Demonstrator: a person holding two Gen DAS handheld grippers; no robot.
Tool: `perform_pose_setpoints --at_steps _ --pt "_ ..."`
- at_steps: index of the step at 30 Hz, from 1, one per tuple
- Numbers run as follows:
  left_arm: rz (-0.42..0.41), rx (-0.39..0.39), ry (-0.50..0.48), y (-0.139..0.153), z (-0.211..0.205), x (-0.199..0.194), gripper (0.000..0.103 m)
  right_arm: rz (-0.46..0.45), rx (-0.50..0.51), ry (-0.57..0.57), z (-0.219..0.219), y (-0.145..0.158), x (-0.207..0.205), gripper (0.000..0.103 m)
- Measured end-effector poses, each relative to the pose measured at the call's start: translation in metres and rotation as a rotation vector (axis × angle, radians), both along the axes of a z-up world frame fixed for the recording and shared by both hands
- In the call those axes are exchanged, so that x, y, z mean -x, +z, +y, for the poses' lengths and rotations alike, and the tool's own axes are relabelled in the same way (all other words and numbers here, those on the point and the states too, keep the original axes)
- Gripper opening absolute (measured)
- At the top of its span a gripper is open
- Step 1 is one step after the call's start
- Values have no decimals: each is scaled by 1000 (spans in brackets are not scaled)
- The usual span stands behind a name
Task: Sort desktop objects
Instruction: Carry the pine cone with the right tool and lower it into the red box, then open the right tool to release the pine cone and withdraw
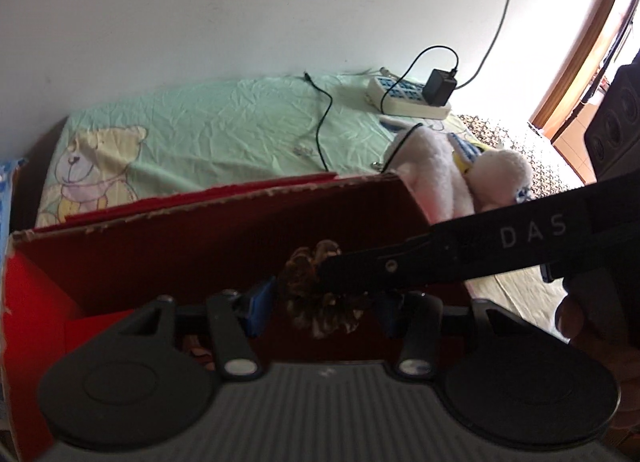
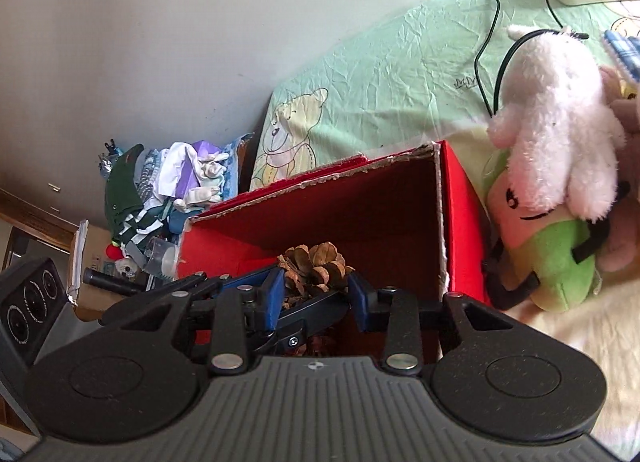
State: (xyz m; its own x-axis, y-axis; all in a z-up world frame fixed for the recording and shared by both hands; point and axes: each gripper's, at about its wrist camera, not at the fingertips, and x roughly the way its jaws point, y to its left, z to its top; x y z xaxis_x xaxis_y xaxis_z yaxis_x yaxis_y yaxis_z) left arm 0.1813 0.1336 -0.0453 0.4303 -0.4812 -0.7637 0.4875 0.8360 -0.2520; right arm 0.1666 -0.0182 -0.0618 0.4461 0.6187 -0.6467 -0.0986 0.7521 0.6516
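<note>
Cone: pine cone (image 2: 316, 266) up in the air over the open mouth of the red box (image 2: 460, 214) — not yet inside.
Right gripper (image 2: 316, 282): blue pads pinching the cone from both sides.
Left gripper (image 1: 320, 310): pads flanking the same cone, one finger passing under it; too dark to tell whether they press.
Doing it well: lower straight between the box walls, clear of the torn rim; free one grip first so the two tools do not pull against each other; let go low — brittle scales, likely to shed or bounce.
Surface: green bear-print sheet (image 1: 224, 118), wrinkled; box near its front edge, plush toys (image 2: 556, 122) just beside the box's right wall, power strip (image 1: 400, 102) toward the far right corner.
Room: pale wall (image 1: 240, 2) behind; heap of clutter (image 2: 160, 190) beyond the left edge.
</note>
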Motion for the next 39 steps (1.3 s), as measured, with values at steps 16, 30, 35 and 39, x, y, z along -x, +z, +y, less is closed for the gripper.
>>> perform_pose_setpoints --at_steps 16,30,35,39 --pt "133 -109 160 -31 19 -32 55 38 201 12 48 -34 -43 38" --pt "130 -114 222 -34 25 -36 67 40 249 -22 56 -34 -45 40" --pt "93 -143 227 -31 21 -33 67 9 239 -74 46 -21 -30 40" --pt "46 -183 225 -28 16 -28 67 -21 228 -105 41 -20 -18 40"
